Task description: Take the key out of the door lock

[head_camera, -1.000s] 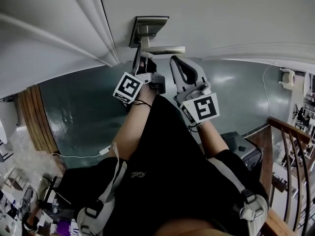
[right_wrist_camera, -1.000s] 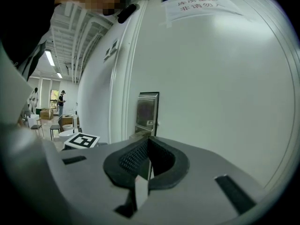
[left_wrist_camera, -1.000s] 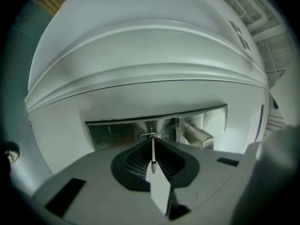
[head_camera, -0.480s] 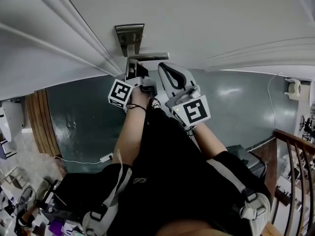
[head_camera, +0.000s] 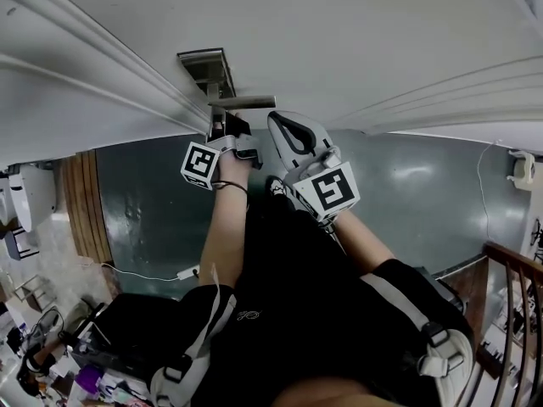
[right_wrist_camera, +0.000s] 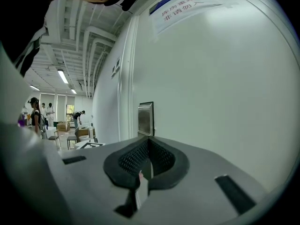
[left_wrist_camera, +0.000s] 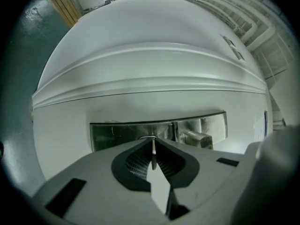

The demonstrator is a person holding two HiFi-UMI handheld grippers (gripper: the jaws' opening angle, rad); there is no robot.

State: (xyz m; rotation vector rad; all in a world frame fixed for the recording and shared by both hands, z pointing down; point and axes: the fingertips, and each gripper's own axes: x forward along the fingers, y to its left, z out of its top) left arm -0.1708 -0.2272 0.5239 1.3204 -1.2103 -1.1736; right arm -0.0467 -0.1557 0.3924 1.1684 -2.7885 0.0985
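Lock plate (head_camera: 202, 62) and lever handle (head_camera: 250, 103) further left in head view, left claw (head_camera: 219, 115) and right claw (head_camera: 277, 120) shifted with them

The scene is being lit softly and evenly from overhead; the white door (head_camera: 356, 41) is being rendered bright, while the dark floor (head_camera: 144, 193) is being marked by pale patches of glare. In the right gripper view, light is being supplied by ceiling strip lamps (right_wrist_camera: 62, 75) and far windows (right_wrist_camera: 70, 110), which are being blown out. Dull reflections are being thrown off the metal lock plate (left_wrist_camera: 126, 132), and a thin highlight is being caught along the key (left_wrist_camera: 153, 154). Straight lines are being bowed heavily by the wide lenses, corners are being vignetted to black, and the nearest foreground is being blurred.
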